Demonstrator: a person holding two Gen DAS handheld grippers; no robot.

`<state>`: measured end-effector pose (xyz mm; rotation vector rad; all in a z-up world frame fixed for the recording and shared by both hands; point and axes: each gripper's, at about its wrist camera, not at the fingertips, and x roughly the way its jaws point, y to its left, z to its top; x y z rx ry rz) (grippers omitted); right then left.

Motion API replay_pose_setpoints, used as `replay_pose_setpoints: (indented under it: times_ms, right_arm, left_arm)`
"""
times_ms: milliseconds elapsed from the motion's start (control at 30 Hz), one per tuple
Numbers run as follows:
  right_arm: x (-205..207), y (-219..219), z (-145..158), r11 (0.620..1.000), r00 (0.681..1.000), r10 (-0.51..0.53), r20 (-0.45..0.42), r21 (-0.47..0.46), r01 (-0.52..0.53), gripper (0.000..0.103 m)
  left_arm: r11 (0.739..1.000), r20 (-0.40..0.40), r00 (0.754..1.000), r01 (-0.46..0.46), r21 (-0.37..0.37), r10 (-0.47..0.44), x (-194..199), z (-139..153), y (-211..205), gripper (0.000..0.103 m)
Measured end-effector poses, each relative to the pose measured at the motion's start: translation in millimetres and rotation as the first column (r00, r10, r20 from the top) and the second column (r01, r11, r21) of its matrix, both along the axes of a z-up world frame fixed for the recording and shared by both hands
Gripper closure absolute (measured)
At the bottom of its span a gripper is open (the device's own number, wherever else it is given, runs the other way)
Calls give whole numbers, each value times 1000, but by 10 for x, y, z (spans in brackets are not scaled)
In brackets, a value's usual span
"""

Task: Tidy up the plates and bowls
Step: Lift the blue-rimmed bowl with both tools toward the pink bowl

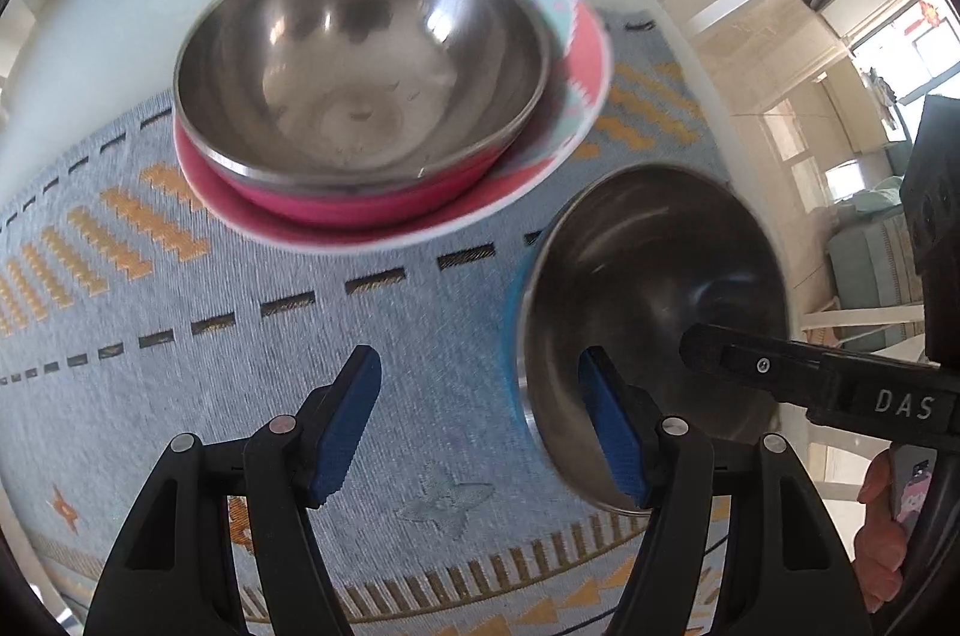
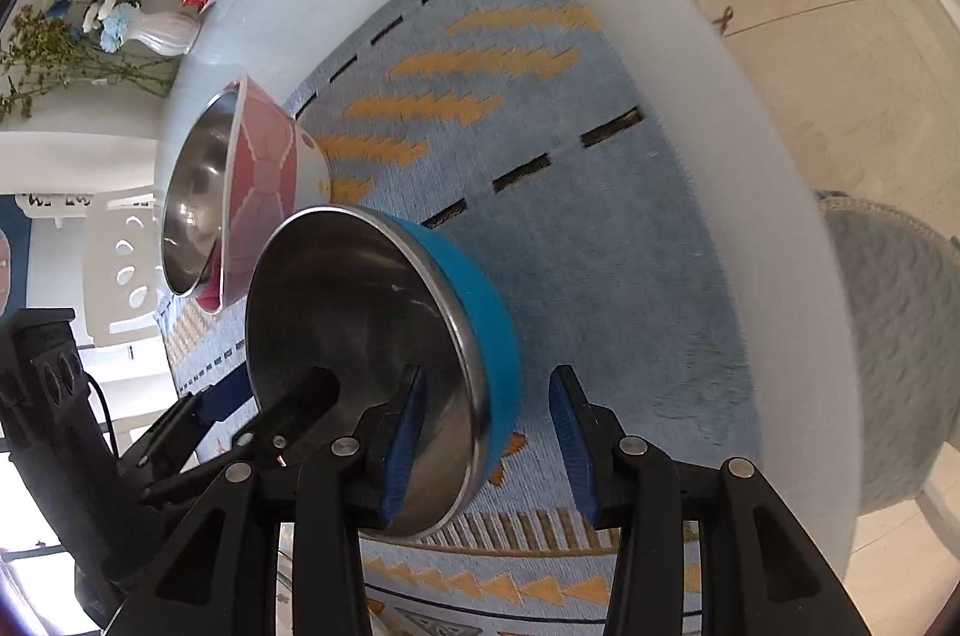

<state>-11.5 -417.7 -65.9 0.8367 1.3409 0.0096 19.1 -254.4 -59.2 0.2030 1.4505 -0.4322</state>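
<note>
The blue bowl (image 2: 384,336) has its rim between the right gripper (image 2: 489,441)'s released jaws. The left gripper (image 1: 480,426), jaws apart and empty, hangs beside it above the mat (image 1: 390,348).

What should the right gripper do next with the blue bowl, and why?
Probably close the right gripper on the blue bowl: its fingers straddle the rim, one inside, one outside and clear of the wall, so nothing is held yet. The pink bowl sits on the pink plate.
</note>
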Motion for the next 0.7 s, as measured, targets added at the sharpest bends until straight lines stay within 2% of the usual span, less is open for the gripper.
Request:
replay_pose_setpoints:
  times_ms: [133,367,500,700]
  right_arm:
    - [15,36,-92,1000,1000,5,-7,14,-5,62]
    - [0,-60,-110,998,1000,-21,18,65,19,62]
    - [-70,-150,-165,989,996,-81,36,124,76,61]
    - [-96,-143,-153,992,996,-67,53,111,61,61]
  left_arm:
    - [1000,-20,1000,-18,9,18,6,-122,50,35]
    - [999,-33,999,-41,-27,40,49,-193,102,30]
    - [999,-18,999,-28,-23,27,43,-215,65,26]
    - [999,5,1000,-19,-27,19,-90,-278,33,25]
